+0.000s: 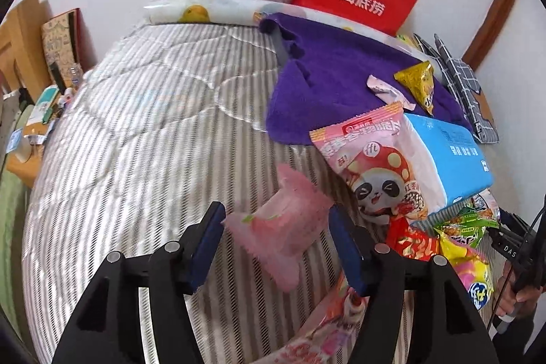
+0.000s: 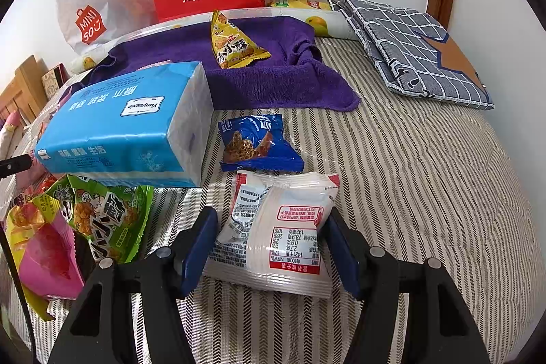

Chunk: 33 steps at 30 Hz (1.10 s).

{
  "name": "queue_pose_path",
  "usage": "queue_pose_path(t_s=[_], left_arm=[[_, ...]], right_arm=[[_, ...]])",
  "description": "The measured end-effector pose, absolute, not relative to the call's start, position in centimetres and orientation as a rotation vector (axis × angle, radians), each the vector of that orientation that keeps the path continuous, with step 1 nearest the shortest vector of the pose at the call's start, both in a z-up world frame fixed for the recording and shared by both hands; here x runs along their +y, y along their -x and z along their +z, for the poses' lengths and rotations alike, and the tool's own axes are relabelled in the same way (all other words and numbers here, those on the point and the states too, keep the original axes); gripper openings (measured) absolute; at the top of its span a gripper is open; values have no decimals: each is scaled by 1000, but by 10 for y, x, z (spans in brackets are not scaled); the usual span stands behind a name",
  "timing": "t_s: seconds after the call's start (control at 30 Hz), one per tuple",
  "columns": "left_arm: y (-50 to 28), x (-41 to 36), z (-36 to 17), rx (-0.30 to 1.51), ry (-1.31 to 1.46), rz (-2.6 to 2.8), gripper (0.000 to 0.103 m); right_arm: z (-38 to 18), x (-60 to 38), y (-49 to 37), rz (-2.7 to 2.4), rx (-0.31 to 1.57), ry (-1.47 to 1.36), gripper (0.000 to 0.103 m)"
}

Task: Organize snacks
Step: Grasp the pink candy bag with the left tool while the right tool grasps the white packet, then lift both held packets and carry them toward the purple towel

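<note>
A bed with a striped quilt (image 2: 426, 179) carries it all: a purple towel (image 2: 273, 84), a blue tissue pack (image 2: 126, 128), a checked grey cloth (image 2: 409, 46), a blue cookie packet (image 2: 259, 142) and a white packet (image 2: 279, 237), probably resting on it.

Your left claw (image 1: 276, 248) tilts downward, jaws apart around the pink snack packet (image 1: 279, 227) without pressing it. Your right claw (image 2: 269, 248) tilts downward too, its blue pads (image 2: 198, 248) pressing the white snack packet (image 2: 276, 234).

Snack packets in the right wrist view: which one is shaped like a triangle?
The yellow packet, sitting alone on the purple towel. The others are flat pouches down on the striped bedcover.
</note>
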<state>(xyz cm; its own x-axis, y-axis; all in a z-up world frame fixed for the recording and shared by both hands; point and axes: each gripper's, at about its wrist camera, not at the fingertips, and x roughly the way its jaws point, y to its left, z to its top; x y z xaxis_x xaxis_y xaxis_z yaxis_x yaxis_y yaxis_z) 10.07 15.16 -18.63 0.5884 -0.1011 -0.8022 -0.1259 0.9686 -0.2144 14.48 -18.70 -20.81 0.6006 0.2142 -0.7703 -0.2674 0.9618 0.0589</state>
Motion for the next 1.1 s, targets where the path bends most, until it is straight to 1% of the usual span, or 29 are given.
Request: queue_pose_path(t_s=[0.03,0.1,0.13,0.17,0.2,0.27,0.4,0.47,0.7,1.1], left_arm=[[-103,150,-188,954,260,10,62],[-106,147,-192,969,252,6,59],[-105,144,-191,958,238,5,54],[-105,143,-191,961,238,-6,46],[-105,143,-191,964,248,-20,41],[-105,143,-191,962,275,-44,35],[-100,141,-186,943,274,-61,29],[-96,141,-183,939,273,-60,29],[-82,143,-171,914,265,-58,29],[-72,129,-146,861,263,-93,29]], right_arm=[[-208,-187,-145,279,884,65,62],[-208,-187,-145,279,883,66,63],[-208,-188,-145,279,884,65,63],[-208,-188,-145,279,883,65,63],[-208,-187,-145,279,883,66,63],[-208,-187,-145,279,883,65,62],[-208,-188,-145,277,881,66,61],[-206,-189,-144,267,875,66,58],[-196,-193,-135,266,870,30,54],[-161,-188,-117,303,791,35,53]])
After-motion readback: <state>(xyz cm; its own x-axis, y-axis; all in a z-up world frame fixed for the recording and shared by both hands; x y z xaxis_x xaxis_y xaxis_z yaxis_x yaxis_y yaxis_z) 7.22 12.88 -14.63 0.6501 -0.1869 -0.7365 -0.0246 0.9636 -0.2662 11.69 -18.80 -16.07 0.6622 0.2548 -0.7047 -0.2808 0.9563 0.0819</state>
